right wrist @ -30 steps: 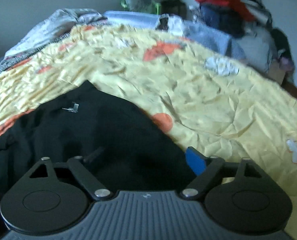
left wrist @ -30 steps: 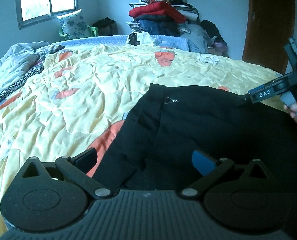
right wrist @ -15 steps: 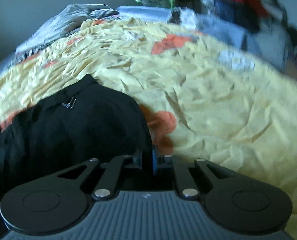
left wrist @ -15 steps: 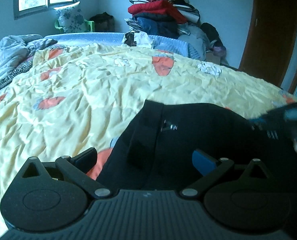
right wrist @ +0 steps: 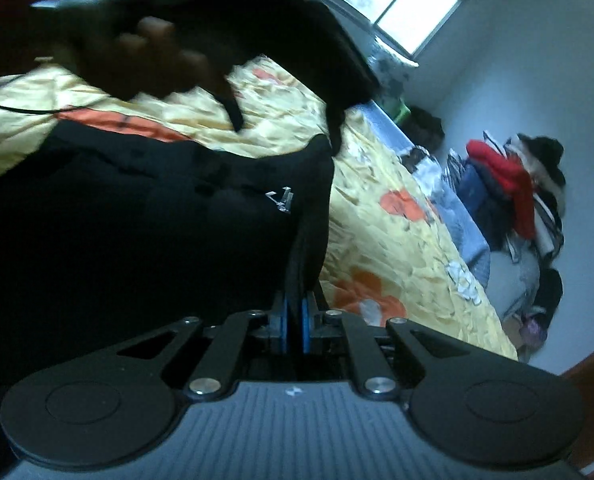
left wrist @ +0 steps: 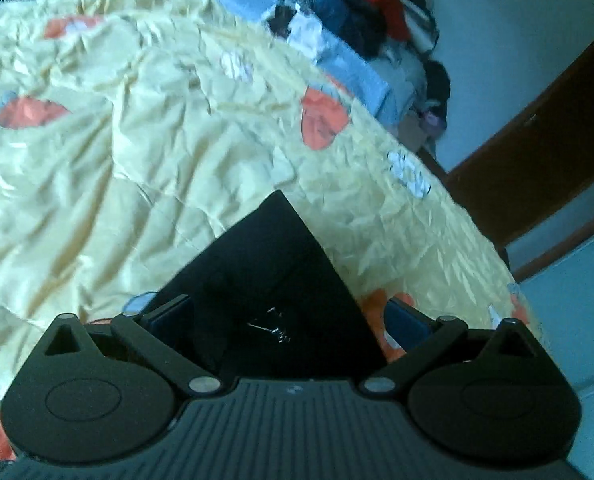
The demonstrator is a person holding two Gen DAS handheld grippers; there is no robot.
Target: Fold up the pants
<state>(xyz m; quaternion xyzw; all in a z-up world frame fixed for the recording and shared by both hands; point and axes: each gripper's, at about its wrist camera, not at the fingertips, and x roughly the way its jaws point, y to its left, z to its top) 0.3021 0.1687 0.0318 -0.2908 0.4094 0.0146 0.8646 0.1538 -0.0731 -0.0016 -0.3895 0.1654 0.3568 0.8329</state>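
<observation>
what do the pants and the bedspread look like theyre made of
Pants: black, matte woven cloth, probably a cotton or synthetic blend; it drapes limp and bunches in soft folds, with a small metal clasp. Bedspread: thin yellow printed fabric with a slight sheen, finely crinkled all over, maybe polyester.

Right gripper (right wrist: 294, 320) newly clamped on pants (right wrist: 137, 220)
</observation>
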